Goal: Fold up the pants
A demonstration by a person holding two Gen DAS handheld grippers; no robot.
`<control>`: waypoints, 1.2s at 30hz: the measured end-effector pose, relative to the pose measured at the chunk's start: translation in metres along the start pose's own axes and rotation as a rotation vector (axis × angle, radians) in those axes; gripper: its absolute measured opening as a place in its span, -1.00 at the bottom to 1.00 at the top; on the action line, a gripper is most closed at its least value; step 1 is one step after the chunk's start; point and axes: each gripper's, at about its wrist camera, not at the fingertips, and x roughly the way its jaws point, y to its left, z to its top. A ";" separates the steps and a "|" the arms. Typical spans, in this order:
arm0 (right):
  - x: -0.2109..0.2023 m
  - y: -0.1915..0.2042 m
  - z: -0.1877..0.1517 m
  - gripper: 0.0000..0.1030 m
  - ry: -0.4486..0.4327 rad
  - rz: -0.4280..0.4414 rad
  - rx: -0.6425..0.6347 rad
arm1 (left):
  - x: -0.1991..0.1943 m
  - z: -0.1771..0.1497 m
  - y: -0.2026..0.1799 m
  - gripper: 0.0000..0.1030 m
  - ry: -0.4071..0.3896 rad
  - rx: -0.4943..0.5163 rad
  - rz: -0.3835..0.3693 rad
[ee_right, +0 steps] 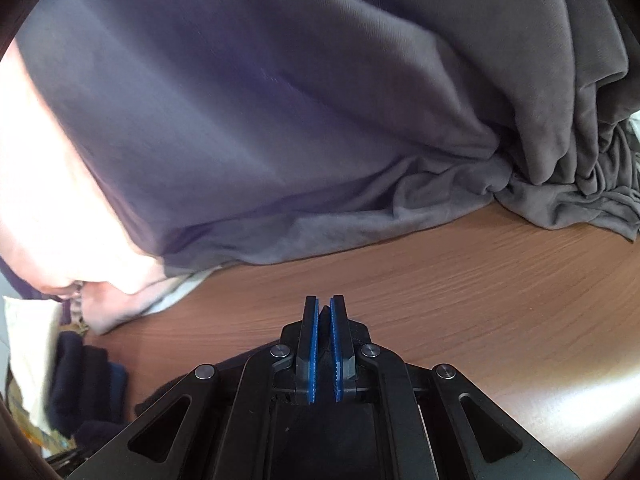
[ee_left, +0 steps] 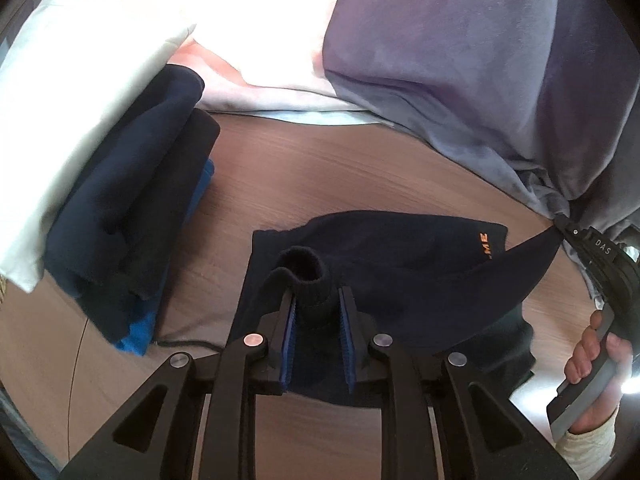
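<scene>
Left tool [ee_left: 318, 298]: its blue pads [ee_left: 289, 332] are seen on either side of a rolled, ribbed hem of the navy pants [ee_left: 400, 280]; the cloth fills the gap between them, but whether the pads press on it cannot be told.
Right tool [ee_right: 324, 306]: its blue pads [ee_right: 313, 356] are brought nearly together, clamped on a thin dark edge of cloth; in the left wrist view that tool is seen at the right, pinching a corner of the pants, which is drawn up into a taut point.
Hand [ee_left: 596, 364]: wrapped around the grey handle of the right tool; a pale sleeve cuff [ee_left: 588, 446] is seen at the wrist.
Pants: spread between the two tools, partly lying on the desk [ee_left: 320, 168] toward its near edge, partly lifted at the right; orange lettering [ee_left: 482, 243] is seen near the upper right hem.
Folded stack [ee_left: 132, 216]: dark navy and bright blue garments are piled toward the left edge of the desk, well apart from the pants, with a white cloth [ee_left: 72, 120] laid over the pile.
Grey-purple fabric [ee_right: 280, 112]: heaped along the far edge of the desk, its folds resting on the wood.
Pale pink cloth [ee_left: 260, 60]: bunched at the far edge, between the stack and the grey-purple fabric.
Thin dark cord [ee_left: 188, 345]: lies on the desk just beside the stack.
</scene>
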 end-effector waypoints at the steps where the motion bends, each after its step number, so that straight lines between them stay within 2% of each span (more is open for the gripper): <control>1: 0.004 0.000 0.000 -0.87 0.001 -0.005 -0.003 | 0.003 0.001 0.001 -0.60 -0.010 0.005 0.003; 4: 0.014 -0.001 0.001 -0.87 0.001 -0.031 -0.015 | 0.009 0.005 0.002 -0.60 -0.033 0.018 0.002; 9: 0.026 0.001 0.004 -0.87 0.000 -0.061 -0.031 | 0.014 0.019 0.007 -0.54 -0.033 -0.010 -0.047; 11: 0.031 0.003 0.006 -0.87 -0.002 -0.069 -0.039 | 0.016 0.026 0.008 -0.43 -0.048 -0.035 -0.030; 13: 0.037 0.005 0.006 -0.87 -0.003 -0.071 -0.038 | 0.017 0.032 0.008 -0.14 -0.067 -0.044 -0.003; 16: 0.046 0.005 0.009 -0.84 0.018 -0.077 -0.026 | 0.015 0.038 0.008 0.10 -0.089 -0.024 0.045; 17: 0.046 0.006 0.009 -0.71 0.024 -0.086 -0.024 | 0.012 0.038 0.007 0.12 -0.102 -0.016 0.051; 18: 0.044 0.006 0.009 -0.41 0.019 -0.095 -0.025 | 0.008 0.039 0.007 0.13 -0.116 0.000 0.051; 20: 0.032 0.009 0.008 -0.09 -0.023 -0.115 -0.048 | 0.000 0.039 0.006 0.16 -0.153 0.043 0.059; 23: 0.010 0.015 0.004 -0.07 -0.088 -0.149 -0.115 | -0.006 0.038 0.005 0.22 -0.202 0.143 0.084; 27: -0.006 0.019 -0.004 0.08 -0.099 -0.148 -0.200 | -0.005 0.037 0.002 0.22 -0.226 0.274 0.117; 30: -0.004 0.020 -0.010 0.08 -0.067 -0.141 -0.252 | 0.006 0.038 -0.001 0.22 -0.209 0.329 0.102; 32: 0.003 0.018 -0.013 0.08 -0.026 -0.133 -0.259 | 0.017 0.041 -0.001 0.22 -0.176 0.337 0.070; 36: 0.022 0.011 -0.019 0.08 0.048 -0.125 -0.242 | 0.034 0.043 -0.002 0.22 -0.148 0.325 0.066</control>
